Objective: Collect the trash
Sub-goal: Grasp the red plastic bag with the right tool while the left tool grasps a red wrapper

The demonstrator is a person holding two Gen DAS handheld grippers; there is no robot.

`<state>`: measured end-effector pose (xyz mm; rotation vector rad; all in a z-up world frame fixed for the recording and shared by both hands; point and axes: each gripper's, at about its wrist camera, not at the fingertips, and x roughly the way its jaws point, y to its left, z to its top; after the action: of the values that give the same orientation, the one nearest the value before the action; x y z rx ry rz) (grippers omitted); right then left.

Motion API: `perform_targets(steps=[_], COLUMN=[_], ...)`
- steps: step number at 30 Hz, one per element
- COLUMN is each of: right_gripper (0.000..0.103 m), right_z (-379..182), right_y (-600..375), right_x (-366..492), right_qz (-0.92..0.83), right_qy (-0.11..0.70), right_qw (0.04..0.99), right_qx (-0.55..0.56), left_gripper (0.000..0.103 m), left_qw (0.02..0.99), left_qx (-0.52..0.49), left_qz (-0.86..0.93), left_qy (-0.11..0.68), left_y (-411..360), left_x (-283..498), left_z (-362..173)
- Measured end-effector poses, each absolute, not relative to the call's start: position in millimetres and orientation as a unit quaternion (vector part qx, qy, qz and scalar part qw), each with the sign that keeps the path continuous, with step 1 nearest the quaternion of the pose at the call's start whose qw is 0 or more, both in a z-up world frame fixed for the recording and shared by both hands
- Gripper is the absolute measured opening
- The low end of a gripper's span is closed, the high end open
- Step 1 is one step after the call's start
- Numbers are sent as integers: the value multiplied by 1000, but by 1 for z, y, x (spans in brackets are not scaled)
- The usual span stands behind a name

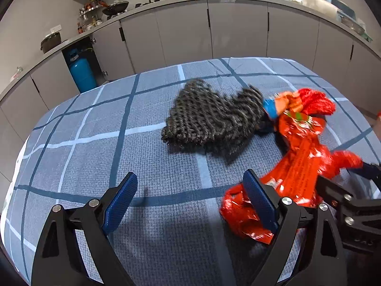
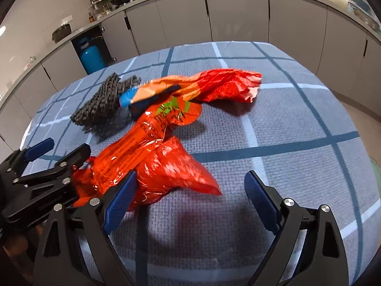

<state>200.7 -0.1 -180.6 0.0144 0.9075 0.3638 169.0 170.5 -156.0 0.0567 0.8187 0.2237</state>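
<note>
While both grippers hover low over the table (image 1: 71, 128), which is covered in a blue checked cloth, the trash lies spread across its middle: a long, crumpled red plastic bag (image 1: 302, 166) printed with dark text, an orange wrapper (image 2: 164, 87) with a blue end bunched against the bag's far part, and a dark knitted cloth (image 1: 214, 121) just beside them.

Seen from the left wrist camera, the left gripper (image 1: 190, 200) has its jaws released, spread wide with only bare tablecloth between the blue pads. The red bag sits at about three to four o'clock, its near end crumpled behind and around the outer side of the right-hand pad; whether it touches that pad I cannot tell. The knitted cloth lies at twelve o'clock, further out, touching the wrapper at its right edge. The other gripper's black frame enters at the right edge, close to the bag.

Seen from the right wrist camera, the right gripper (image 2: 190, 200) also has its jaws released and wide apart. The bag's bulging near end (image 2: 171, 169) lies against the left-hand pad and reaches partly into the gap, with the rest running away toward eleven o'clock. The left gripper shows at nine o'clock, next to the bag's crumpled end. The knitted cloth is at ten to eleven o'clock, beyond the bag.

Grey kitchen cabinets (image 1: 238, 28) curve behind the table, and a blue gas cylinder (image 1: 82, 71) stands in an open compartment
</note>
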Motion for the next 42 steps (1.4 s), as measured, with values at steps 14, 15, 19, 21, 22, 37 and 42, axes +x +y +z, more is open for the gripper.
perform_targets(steps=[14,15,19,21,22,37,42], right_gripper=[28,28,28,28,28,37,38], right_z=[-174,-170,-161,-160,-162,-171,-174], right_y=[8,4,-23,-35,-41,-99,-110], right_x=[206,205,197,195,195,199,198], right_qz=[231,228,202,188,183,174,175], right_qy=[436,432,426,429,437,433,434], right_qw=[870,873,881,882,878,884,883], right_qx=[-1,-5,-39,-55,-70,18,32], left_gripper=[89,89,89,89,89,88,82], left_qw=[912,913,919,920,919,912,903], left_qx=[7,7,17,29,36,13,-1], left_qz=[95,95,74,55,46,-35,-49], left_qy=[399,396,386,388,391,408,427], left_y=[178,178,168,157,149,69,55], left_x=[163,163,171,177,180,215,227], left_z=[-154,-152,-142,-142,-142,-142,-152])
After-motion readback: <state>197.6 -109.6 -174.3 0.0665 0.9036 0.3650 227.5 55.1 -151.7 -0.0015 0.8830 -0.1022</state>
